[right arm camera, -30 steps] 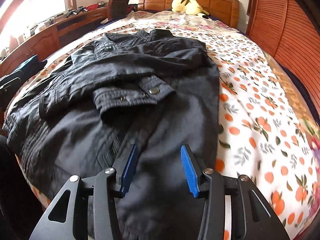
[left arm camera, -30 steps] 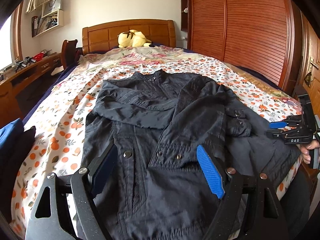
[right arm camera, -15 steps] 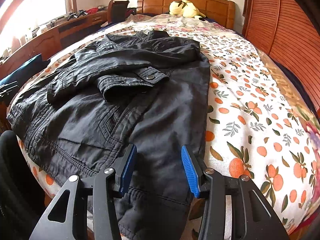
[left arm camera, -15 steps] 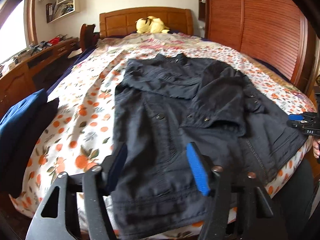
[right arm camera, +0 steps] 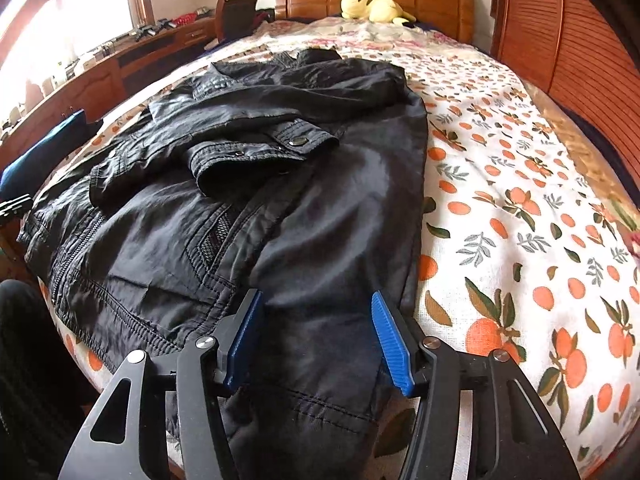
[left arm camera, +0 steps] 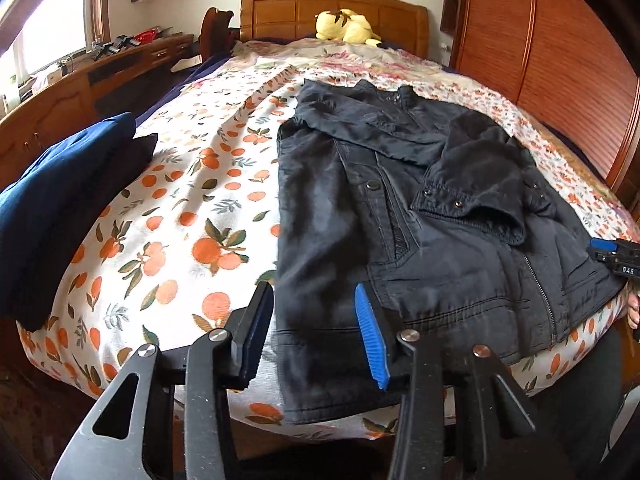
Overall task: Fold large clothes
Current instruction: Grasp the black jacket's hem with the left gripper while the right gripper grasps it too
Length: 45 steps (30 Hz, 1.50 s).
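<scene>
A black jacket (left arm camera: 400,208) lies flat on the bed with its collar toward the headboard and both sleeves folded across its front. It also shows in the right wrist view (right arm camera: 256,216). My left gripper (left arm camera: 316,336) is open and empty, hovering over the jacket's bottom left hem corner at the foot of the bed. My right gripper (right arm camera: 316,344) is open and empty over the bottom right hem corner. The right gripper's tip also shows at the right edge of the left wrist view (left arm camera: 612,254).
The bed has an orange-fruit print sheet (left arm camera: 192,216) and a wooden headboard (left arm camera: 332,12) with a yellow plush toy (left arm camera: 346,26). Folded blue and dark clothes (left arm camera: 60,200) sit on the bed's left edge. A wooden desk (left arm camera: 92,76) runs along the left, wooden wardrobe doors (left arm camera: 560,56) along the right.
Both grippers have pulled back toward the foot of the bed. The left one shifted left to the hem's left corner, the right one to the hem's right corner. The jacket has not moved.
</scene>
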Motion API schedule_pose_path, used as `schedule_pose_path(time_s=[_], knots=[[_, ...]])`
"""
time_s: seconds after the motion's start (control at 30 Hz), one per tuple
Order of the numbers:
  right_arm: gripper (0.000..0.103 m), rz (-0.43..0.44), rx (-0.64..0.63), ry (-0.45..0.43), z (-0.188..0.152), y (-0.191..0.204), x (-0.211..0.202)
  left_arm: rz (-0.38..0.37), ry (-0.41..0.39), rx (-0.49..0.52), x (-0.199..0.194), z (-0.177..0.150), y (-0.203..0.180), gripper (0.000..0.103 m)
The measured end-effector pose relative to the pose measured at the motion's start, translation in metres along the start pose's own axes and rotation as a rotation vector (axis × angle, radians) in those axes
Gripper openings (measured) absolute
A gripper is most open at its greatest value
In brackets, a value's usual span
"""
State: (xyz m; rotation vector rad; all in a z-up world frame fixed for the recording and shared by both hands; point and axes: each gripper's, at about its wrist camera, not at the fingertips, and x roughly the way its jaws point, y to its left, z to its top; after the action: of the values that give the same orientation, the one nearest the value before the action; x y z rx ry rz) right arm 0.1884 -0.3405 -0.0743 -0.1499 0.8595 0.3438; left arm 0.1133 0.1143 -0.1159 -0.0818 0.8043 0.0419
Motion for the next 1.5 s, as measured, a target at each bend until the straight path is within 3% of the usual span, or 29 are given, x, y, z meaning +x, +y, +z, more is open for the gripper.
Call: schedule_pose_path(time_s=[0.33, 0.6, 0.77, 0.93, 1.2, 1.5], knots=[[0.058, -0.179, 0.087, 0.079, -0.001, 0.021, -0.025, -0.165, 0.065, 0.086, 0.019, 0.002, 0.022, 0.041], [0.058, -0.239, 0.141, 0.124, 0.004, 0.033, -0.04, -0.254, 0.115, 0.132, 0.023, -0.001, 0.028, 0.041], [0.058, -0.211, 0.128, 0.126, 0.001, 0.034, -0.038, -0.224, 0.127, 0.158, 0.024, -0.001, 0.023, 0.041], [0.058, -0.168, 0.049, 0.121, -0.003, 0.024, -0.028, -0.151, 0.134, 0.097, 0.021, -0.006, 0.02, 0.041], [0.063, 0.006, 0.106, 0.108, -0.006, -0.015, -0.013, -0.053, 0.186, -0.001, 0.017, -0.016, 0.012, 0.041], [0.063, -0.027, 0.063, 0.094, -0.013, -0.002, -0.018, -0.052, 0.21, 0.005, 0.017, -0.017, 0.012, 0.041]])
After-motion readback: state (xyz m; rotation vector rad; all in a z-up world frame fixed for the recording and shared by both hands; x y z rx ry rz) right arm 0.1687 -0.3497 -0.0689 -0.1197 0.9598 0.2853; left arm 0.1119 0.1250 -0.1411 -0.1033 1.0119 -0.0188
